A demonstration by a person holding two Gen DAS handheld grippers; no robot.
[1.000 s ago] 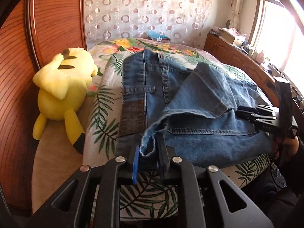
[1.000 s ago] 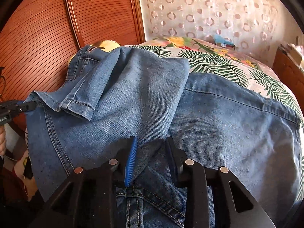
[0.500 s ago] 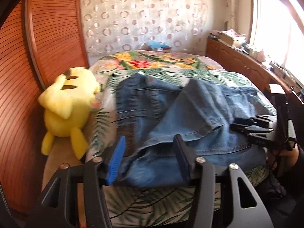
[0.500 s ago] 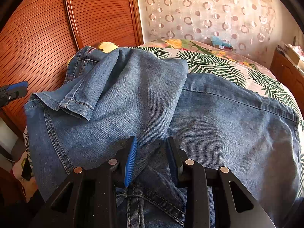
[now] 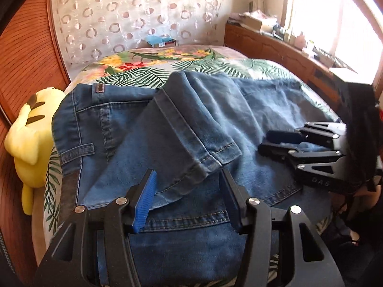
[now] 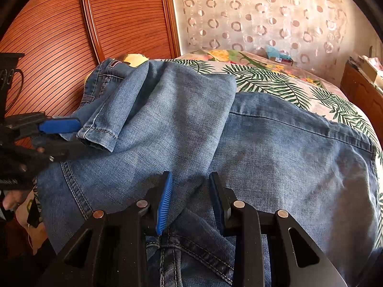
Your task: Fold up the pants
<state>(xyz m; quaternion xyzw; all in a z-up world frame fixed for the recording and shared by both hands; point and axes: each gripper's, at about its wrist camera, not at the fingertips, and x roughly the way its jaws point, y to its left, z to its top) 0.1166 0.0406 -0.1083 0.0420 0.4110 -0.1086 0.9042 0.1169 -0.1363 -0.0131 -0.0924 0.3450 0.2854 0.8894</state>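
Soft, heavy jeans (image 5: 191, 124) drape limp; the stitched hem (image 5: 205, 160) grips best. Left gripper (image 5: 189, 198) gapes empty; right gripper (image 6: 190, 201) pinches denim.

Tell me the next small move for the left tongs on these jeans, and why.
Probably close the left tongs on the leg hem lying loose between the open pads, then pull it straight. The hem sits crooked and bunched across the jeans, while the right tongs are pinching a fold of denim that pins the other side.
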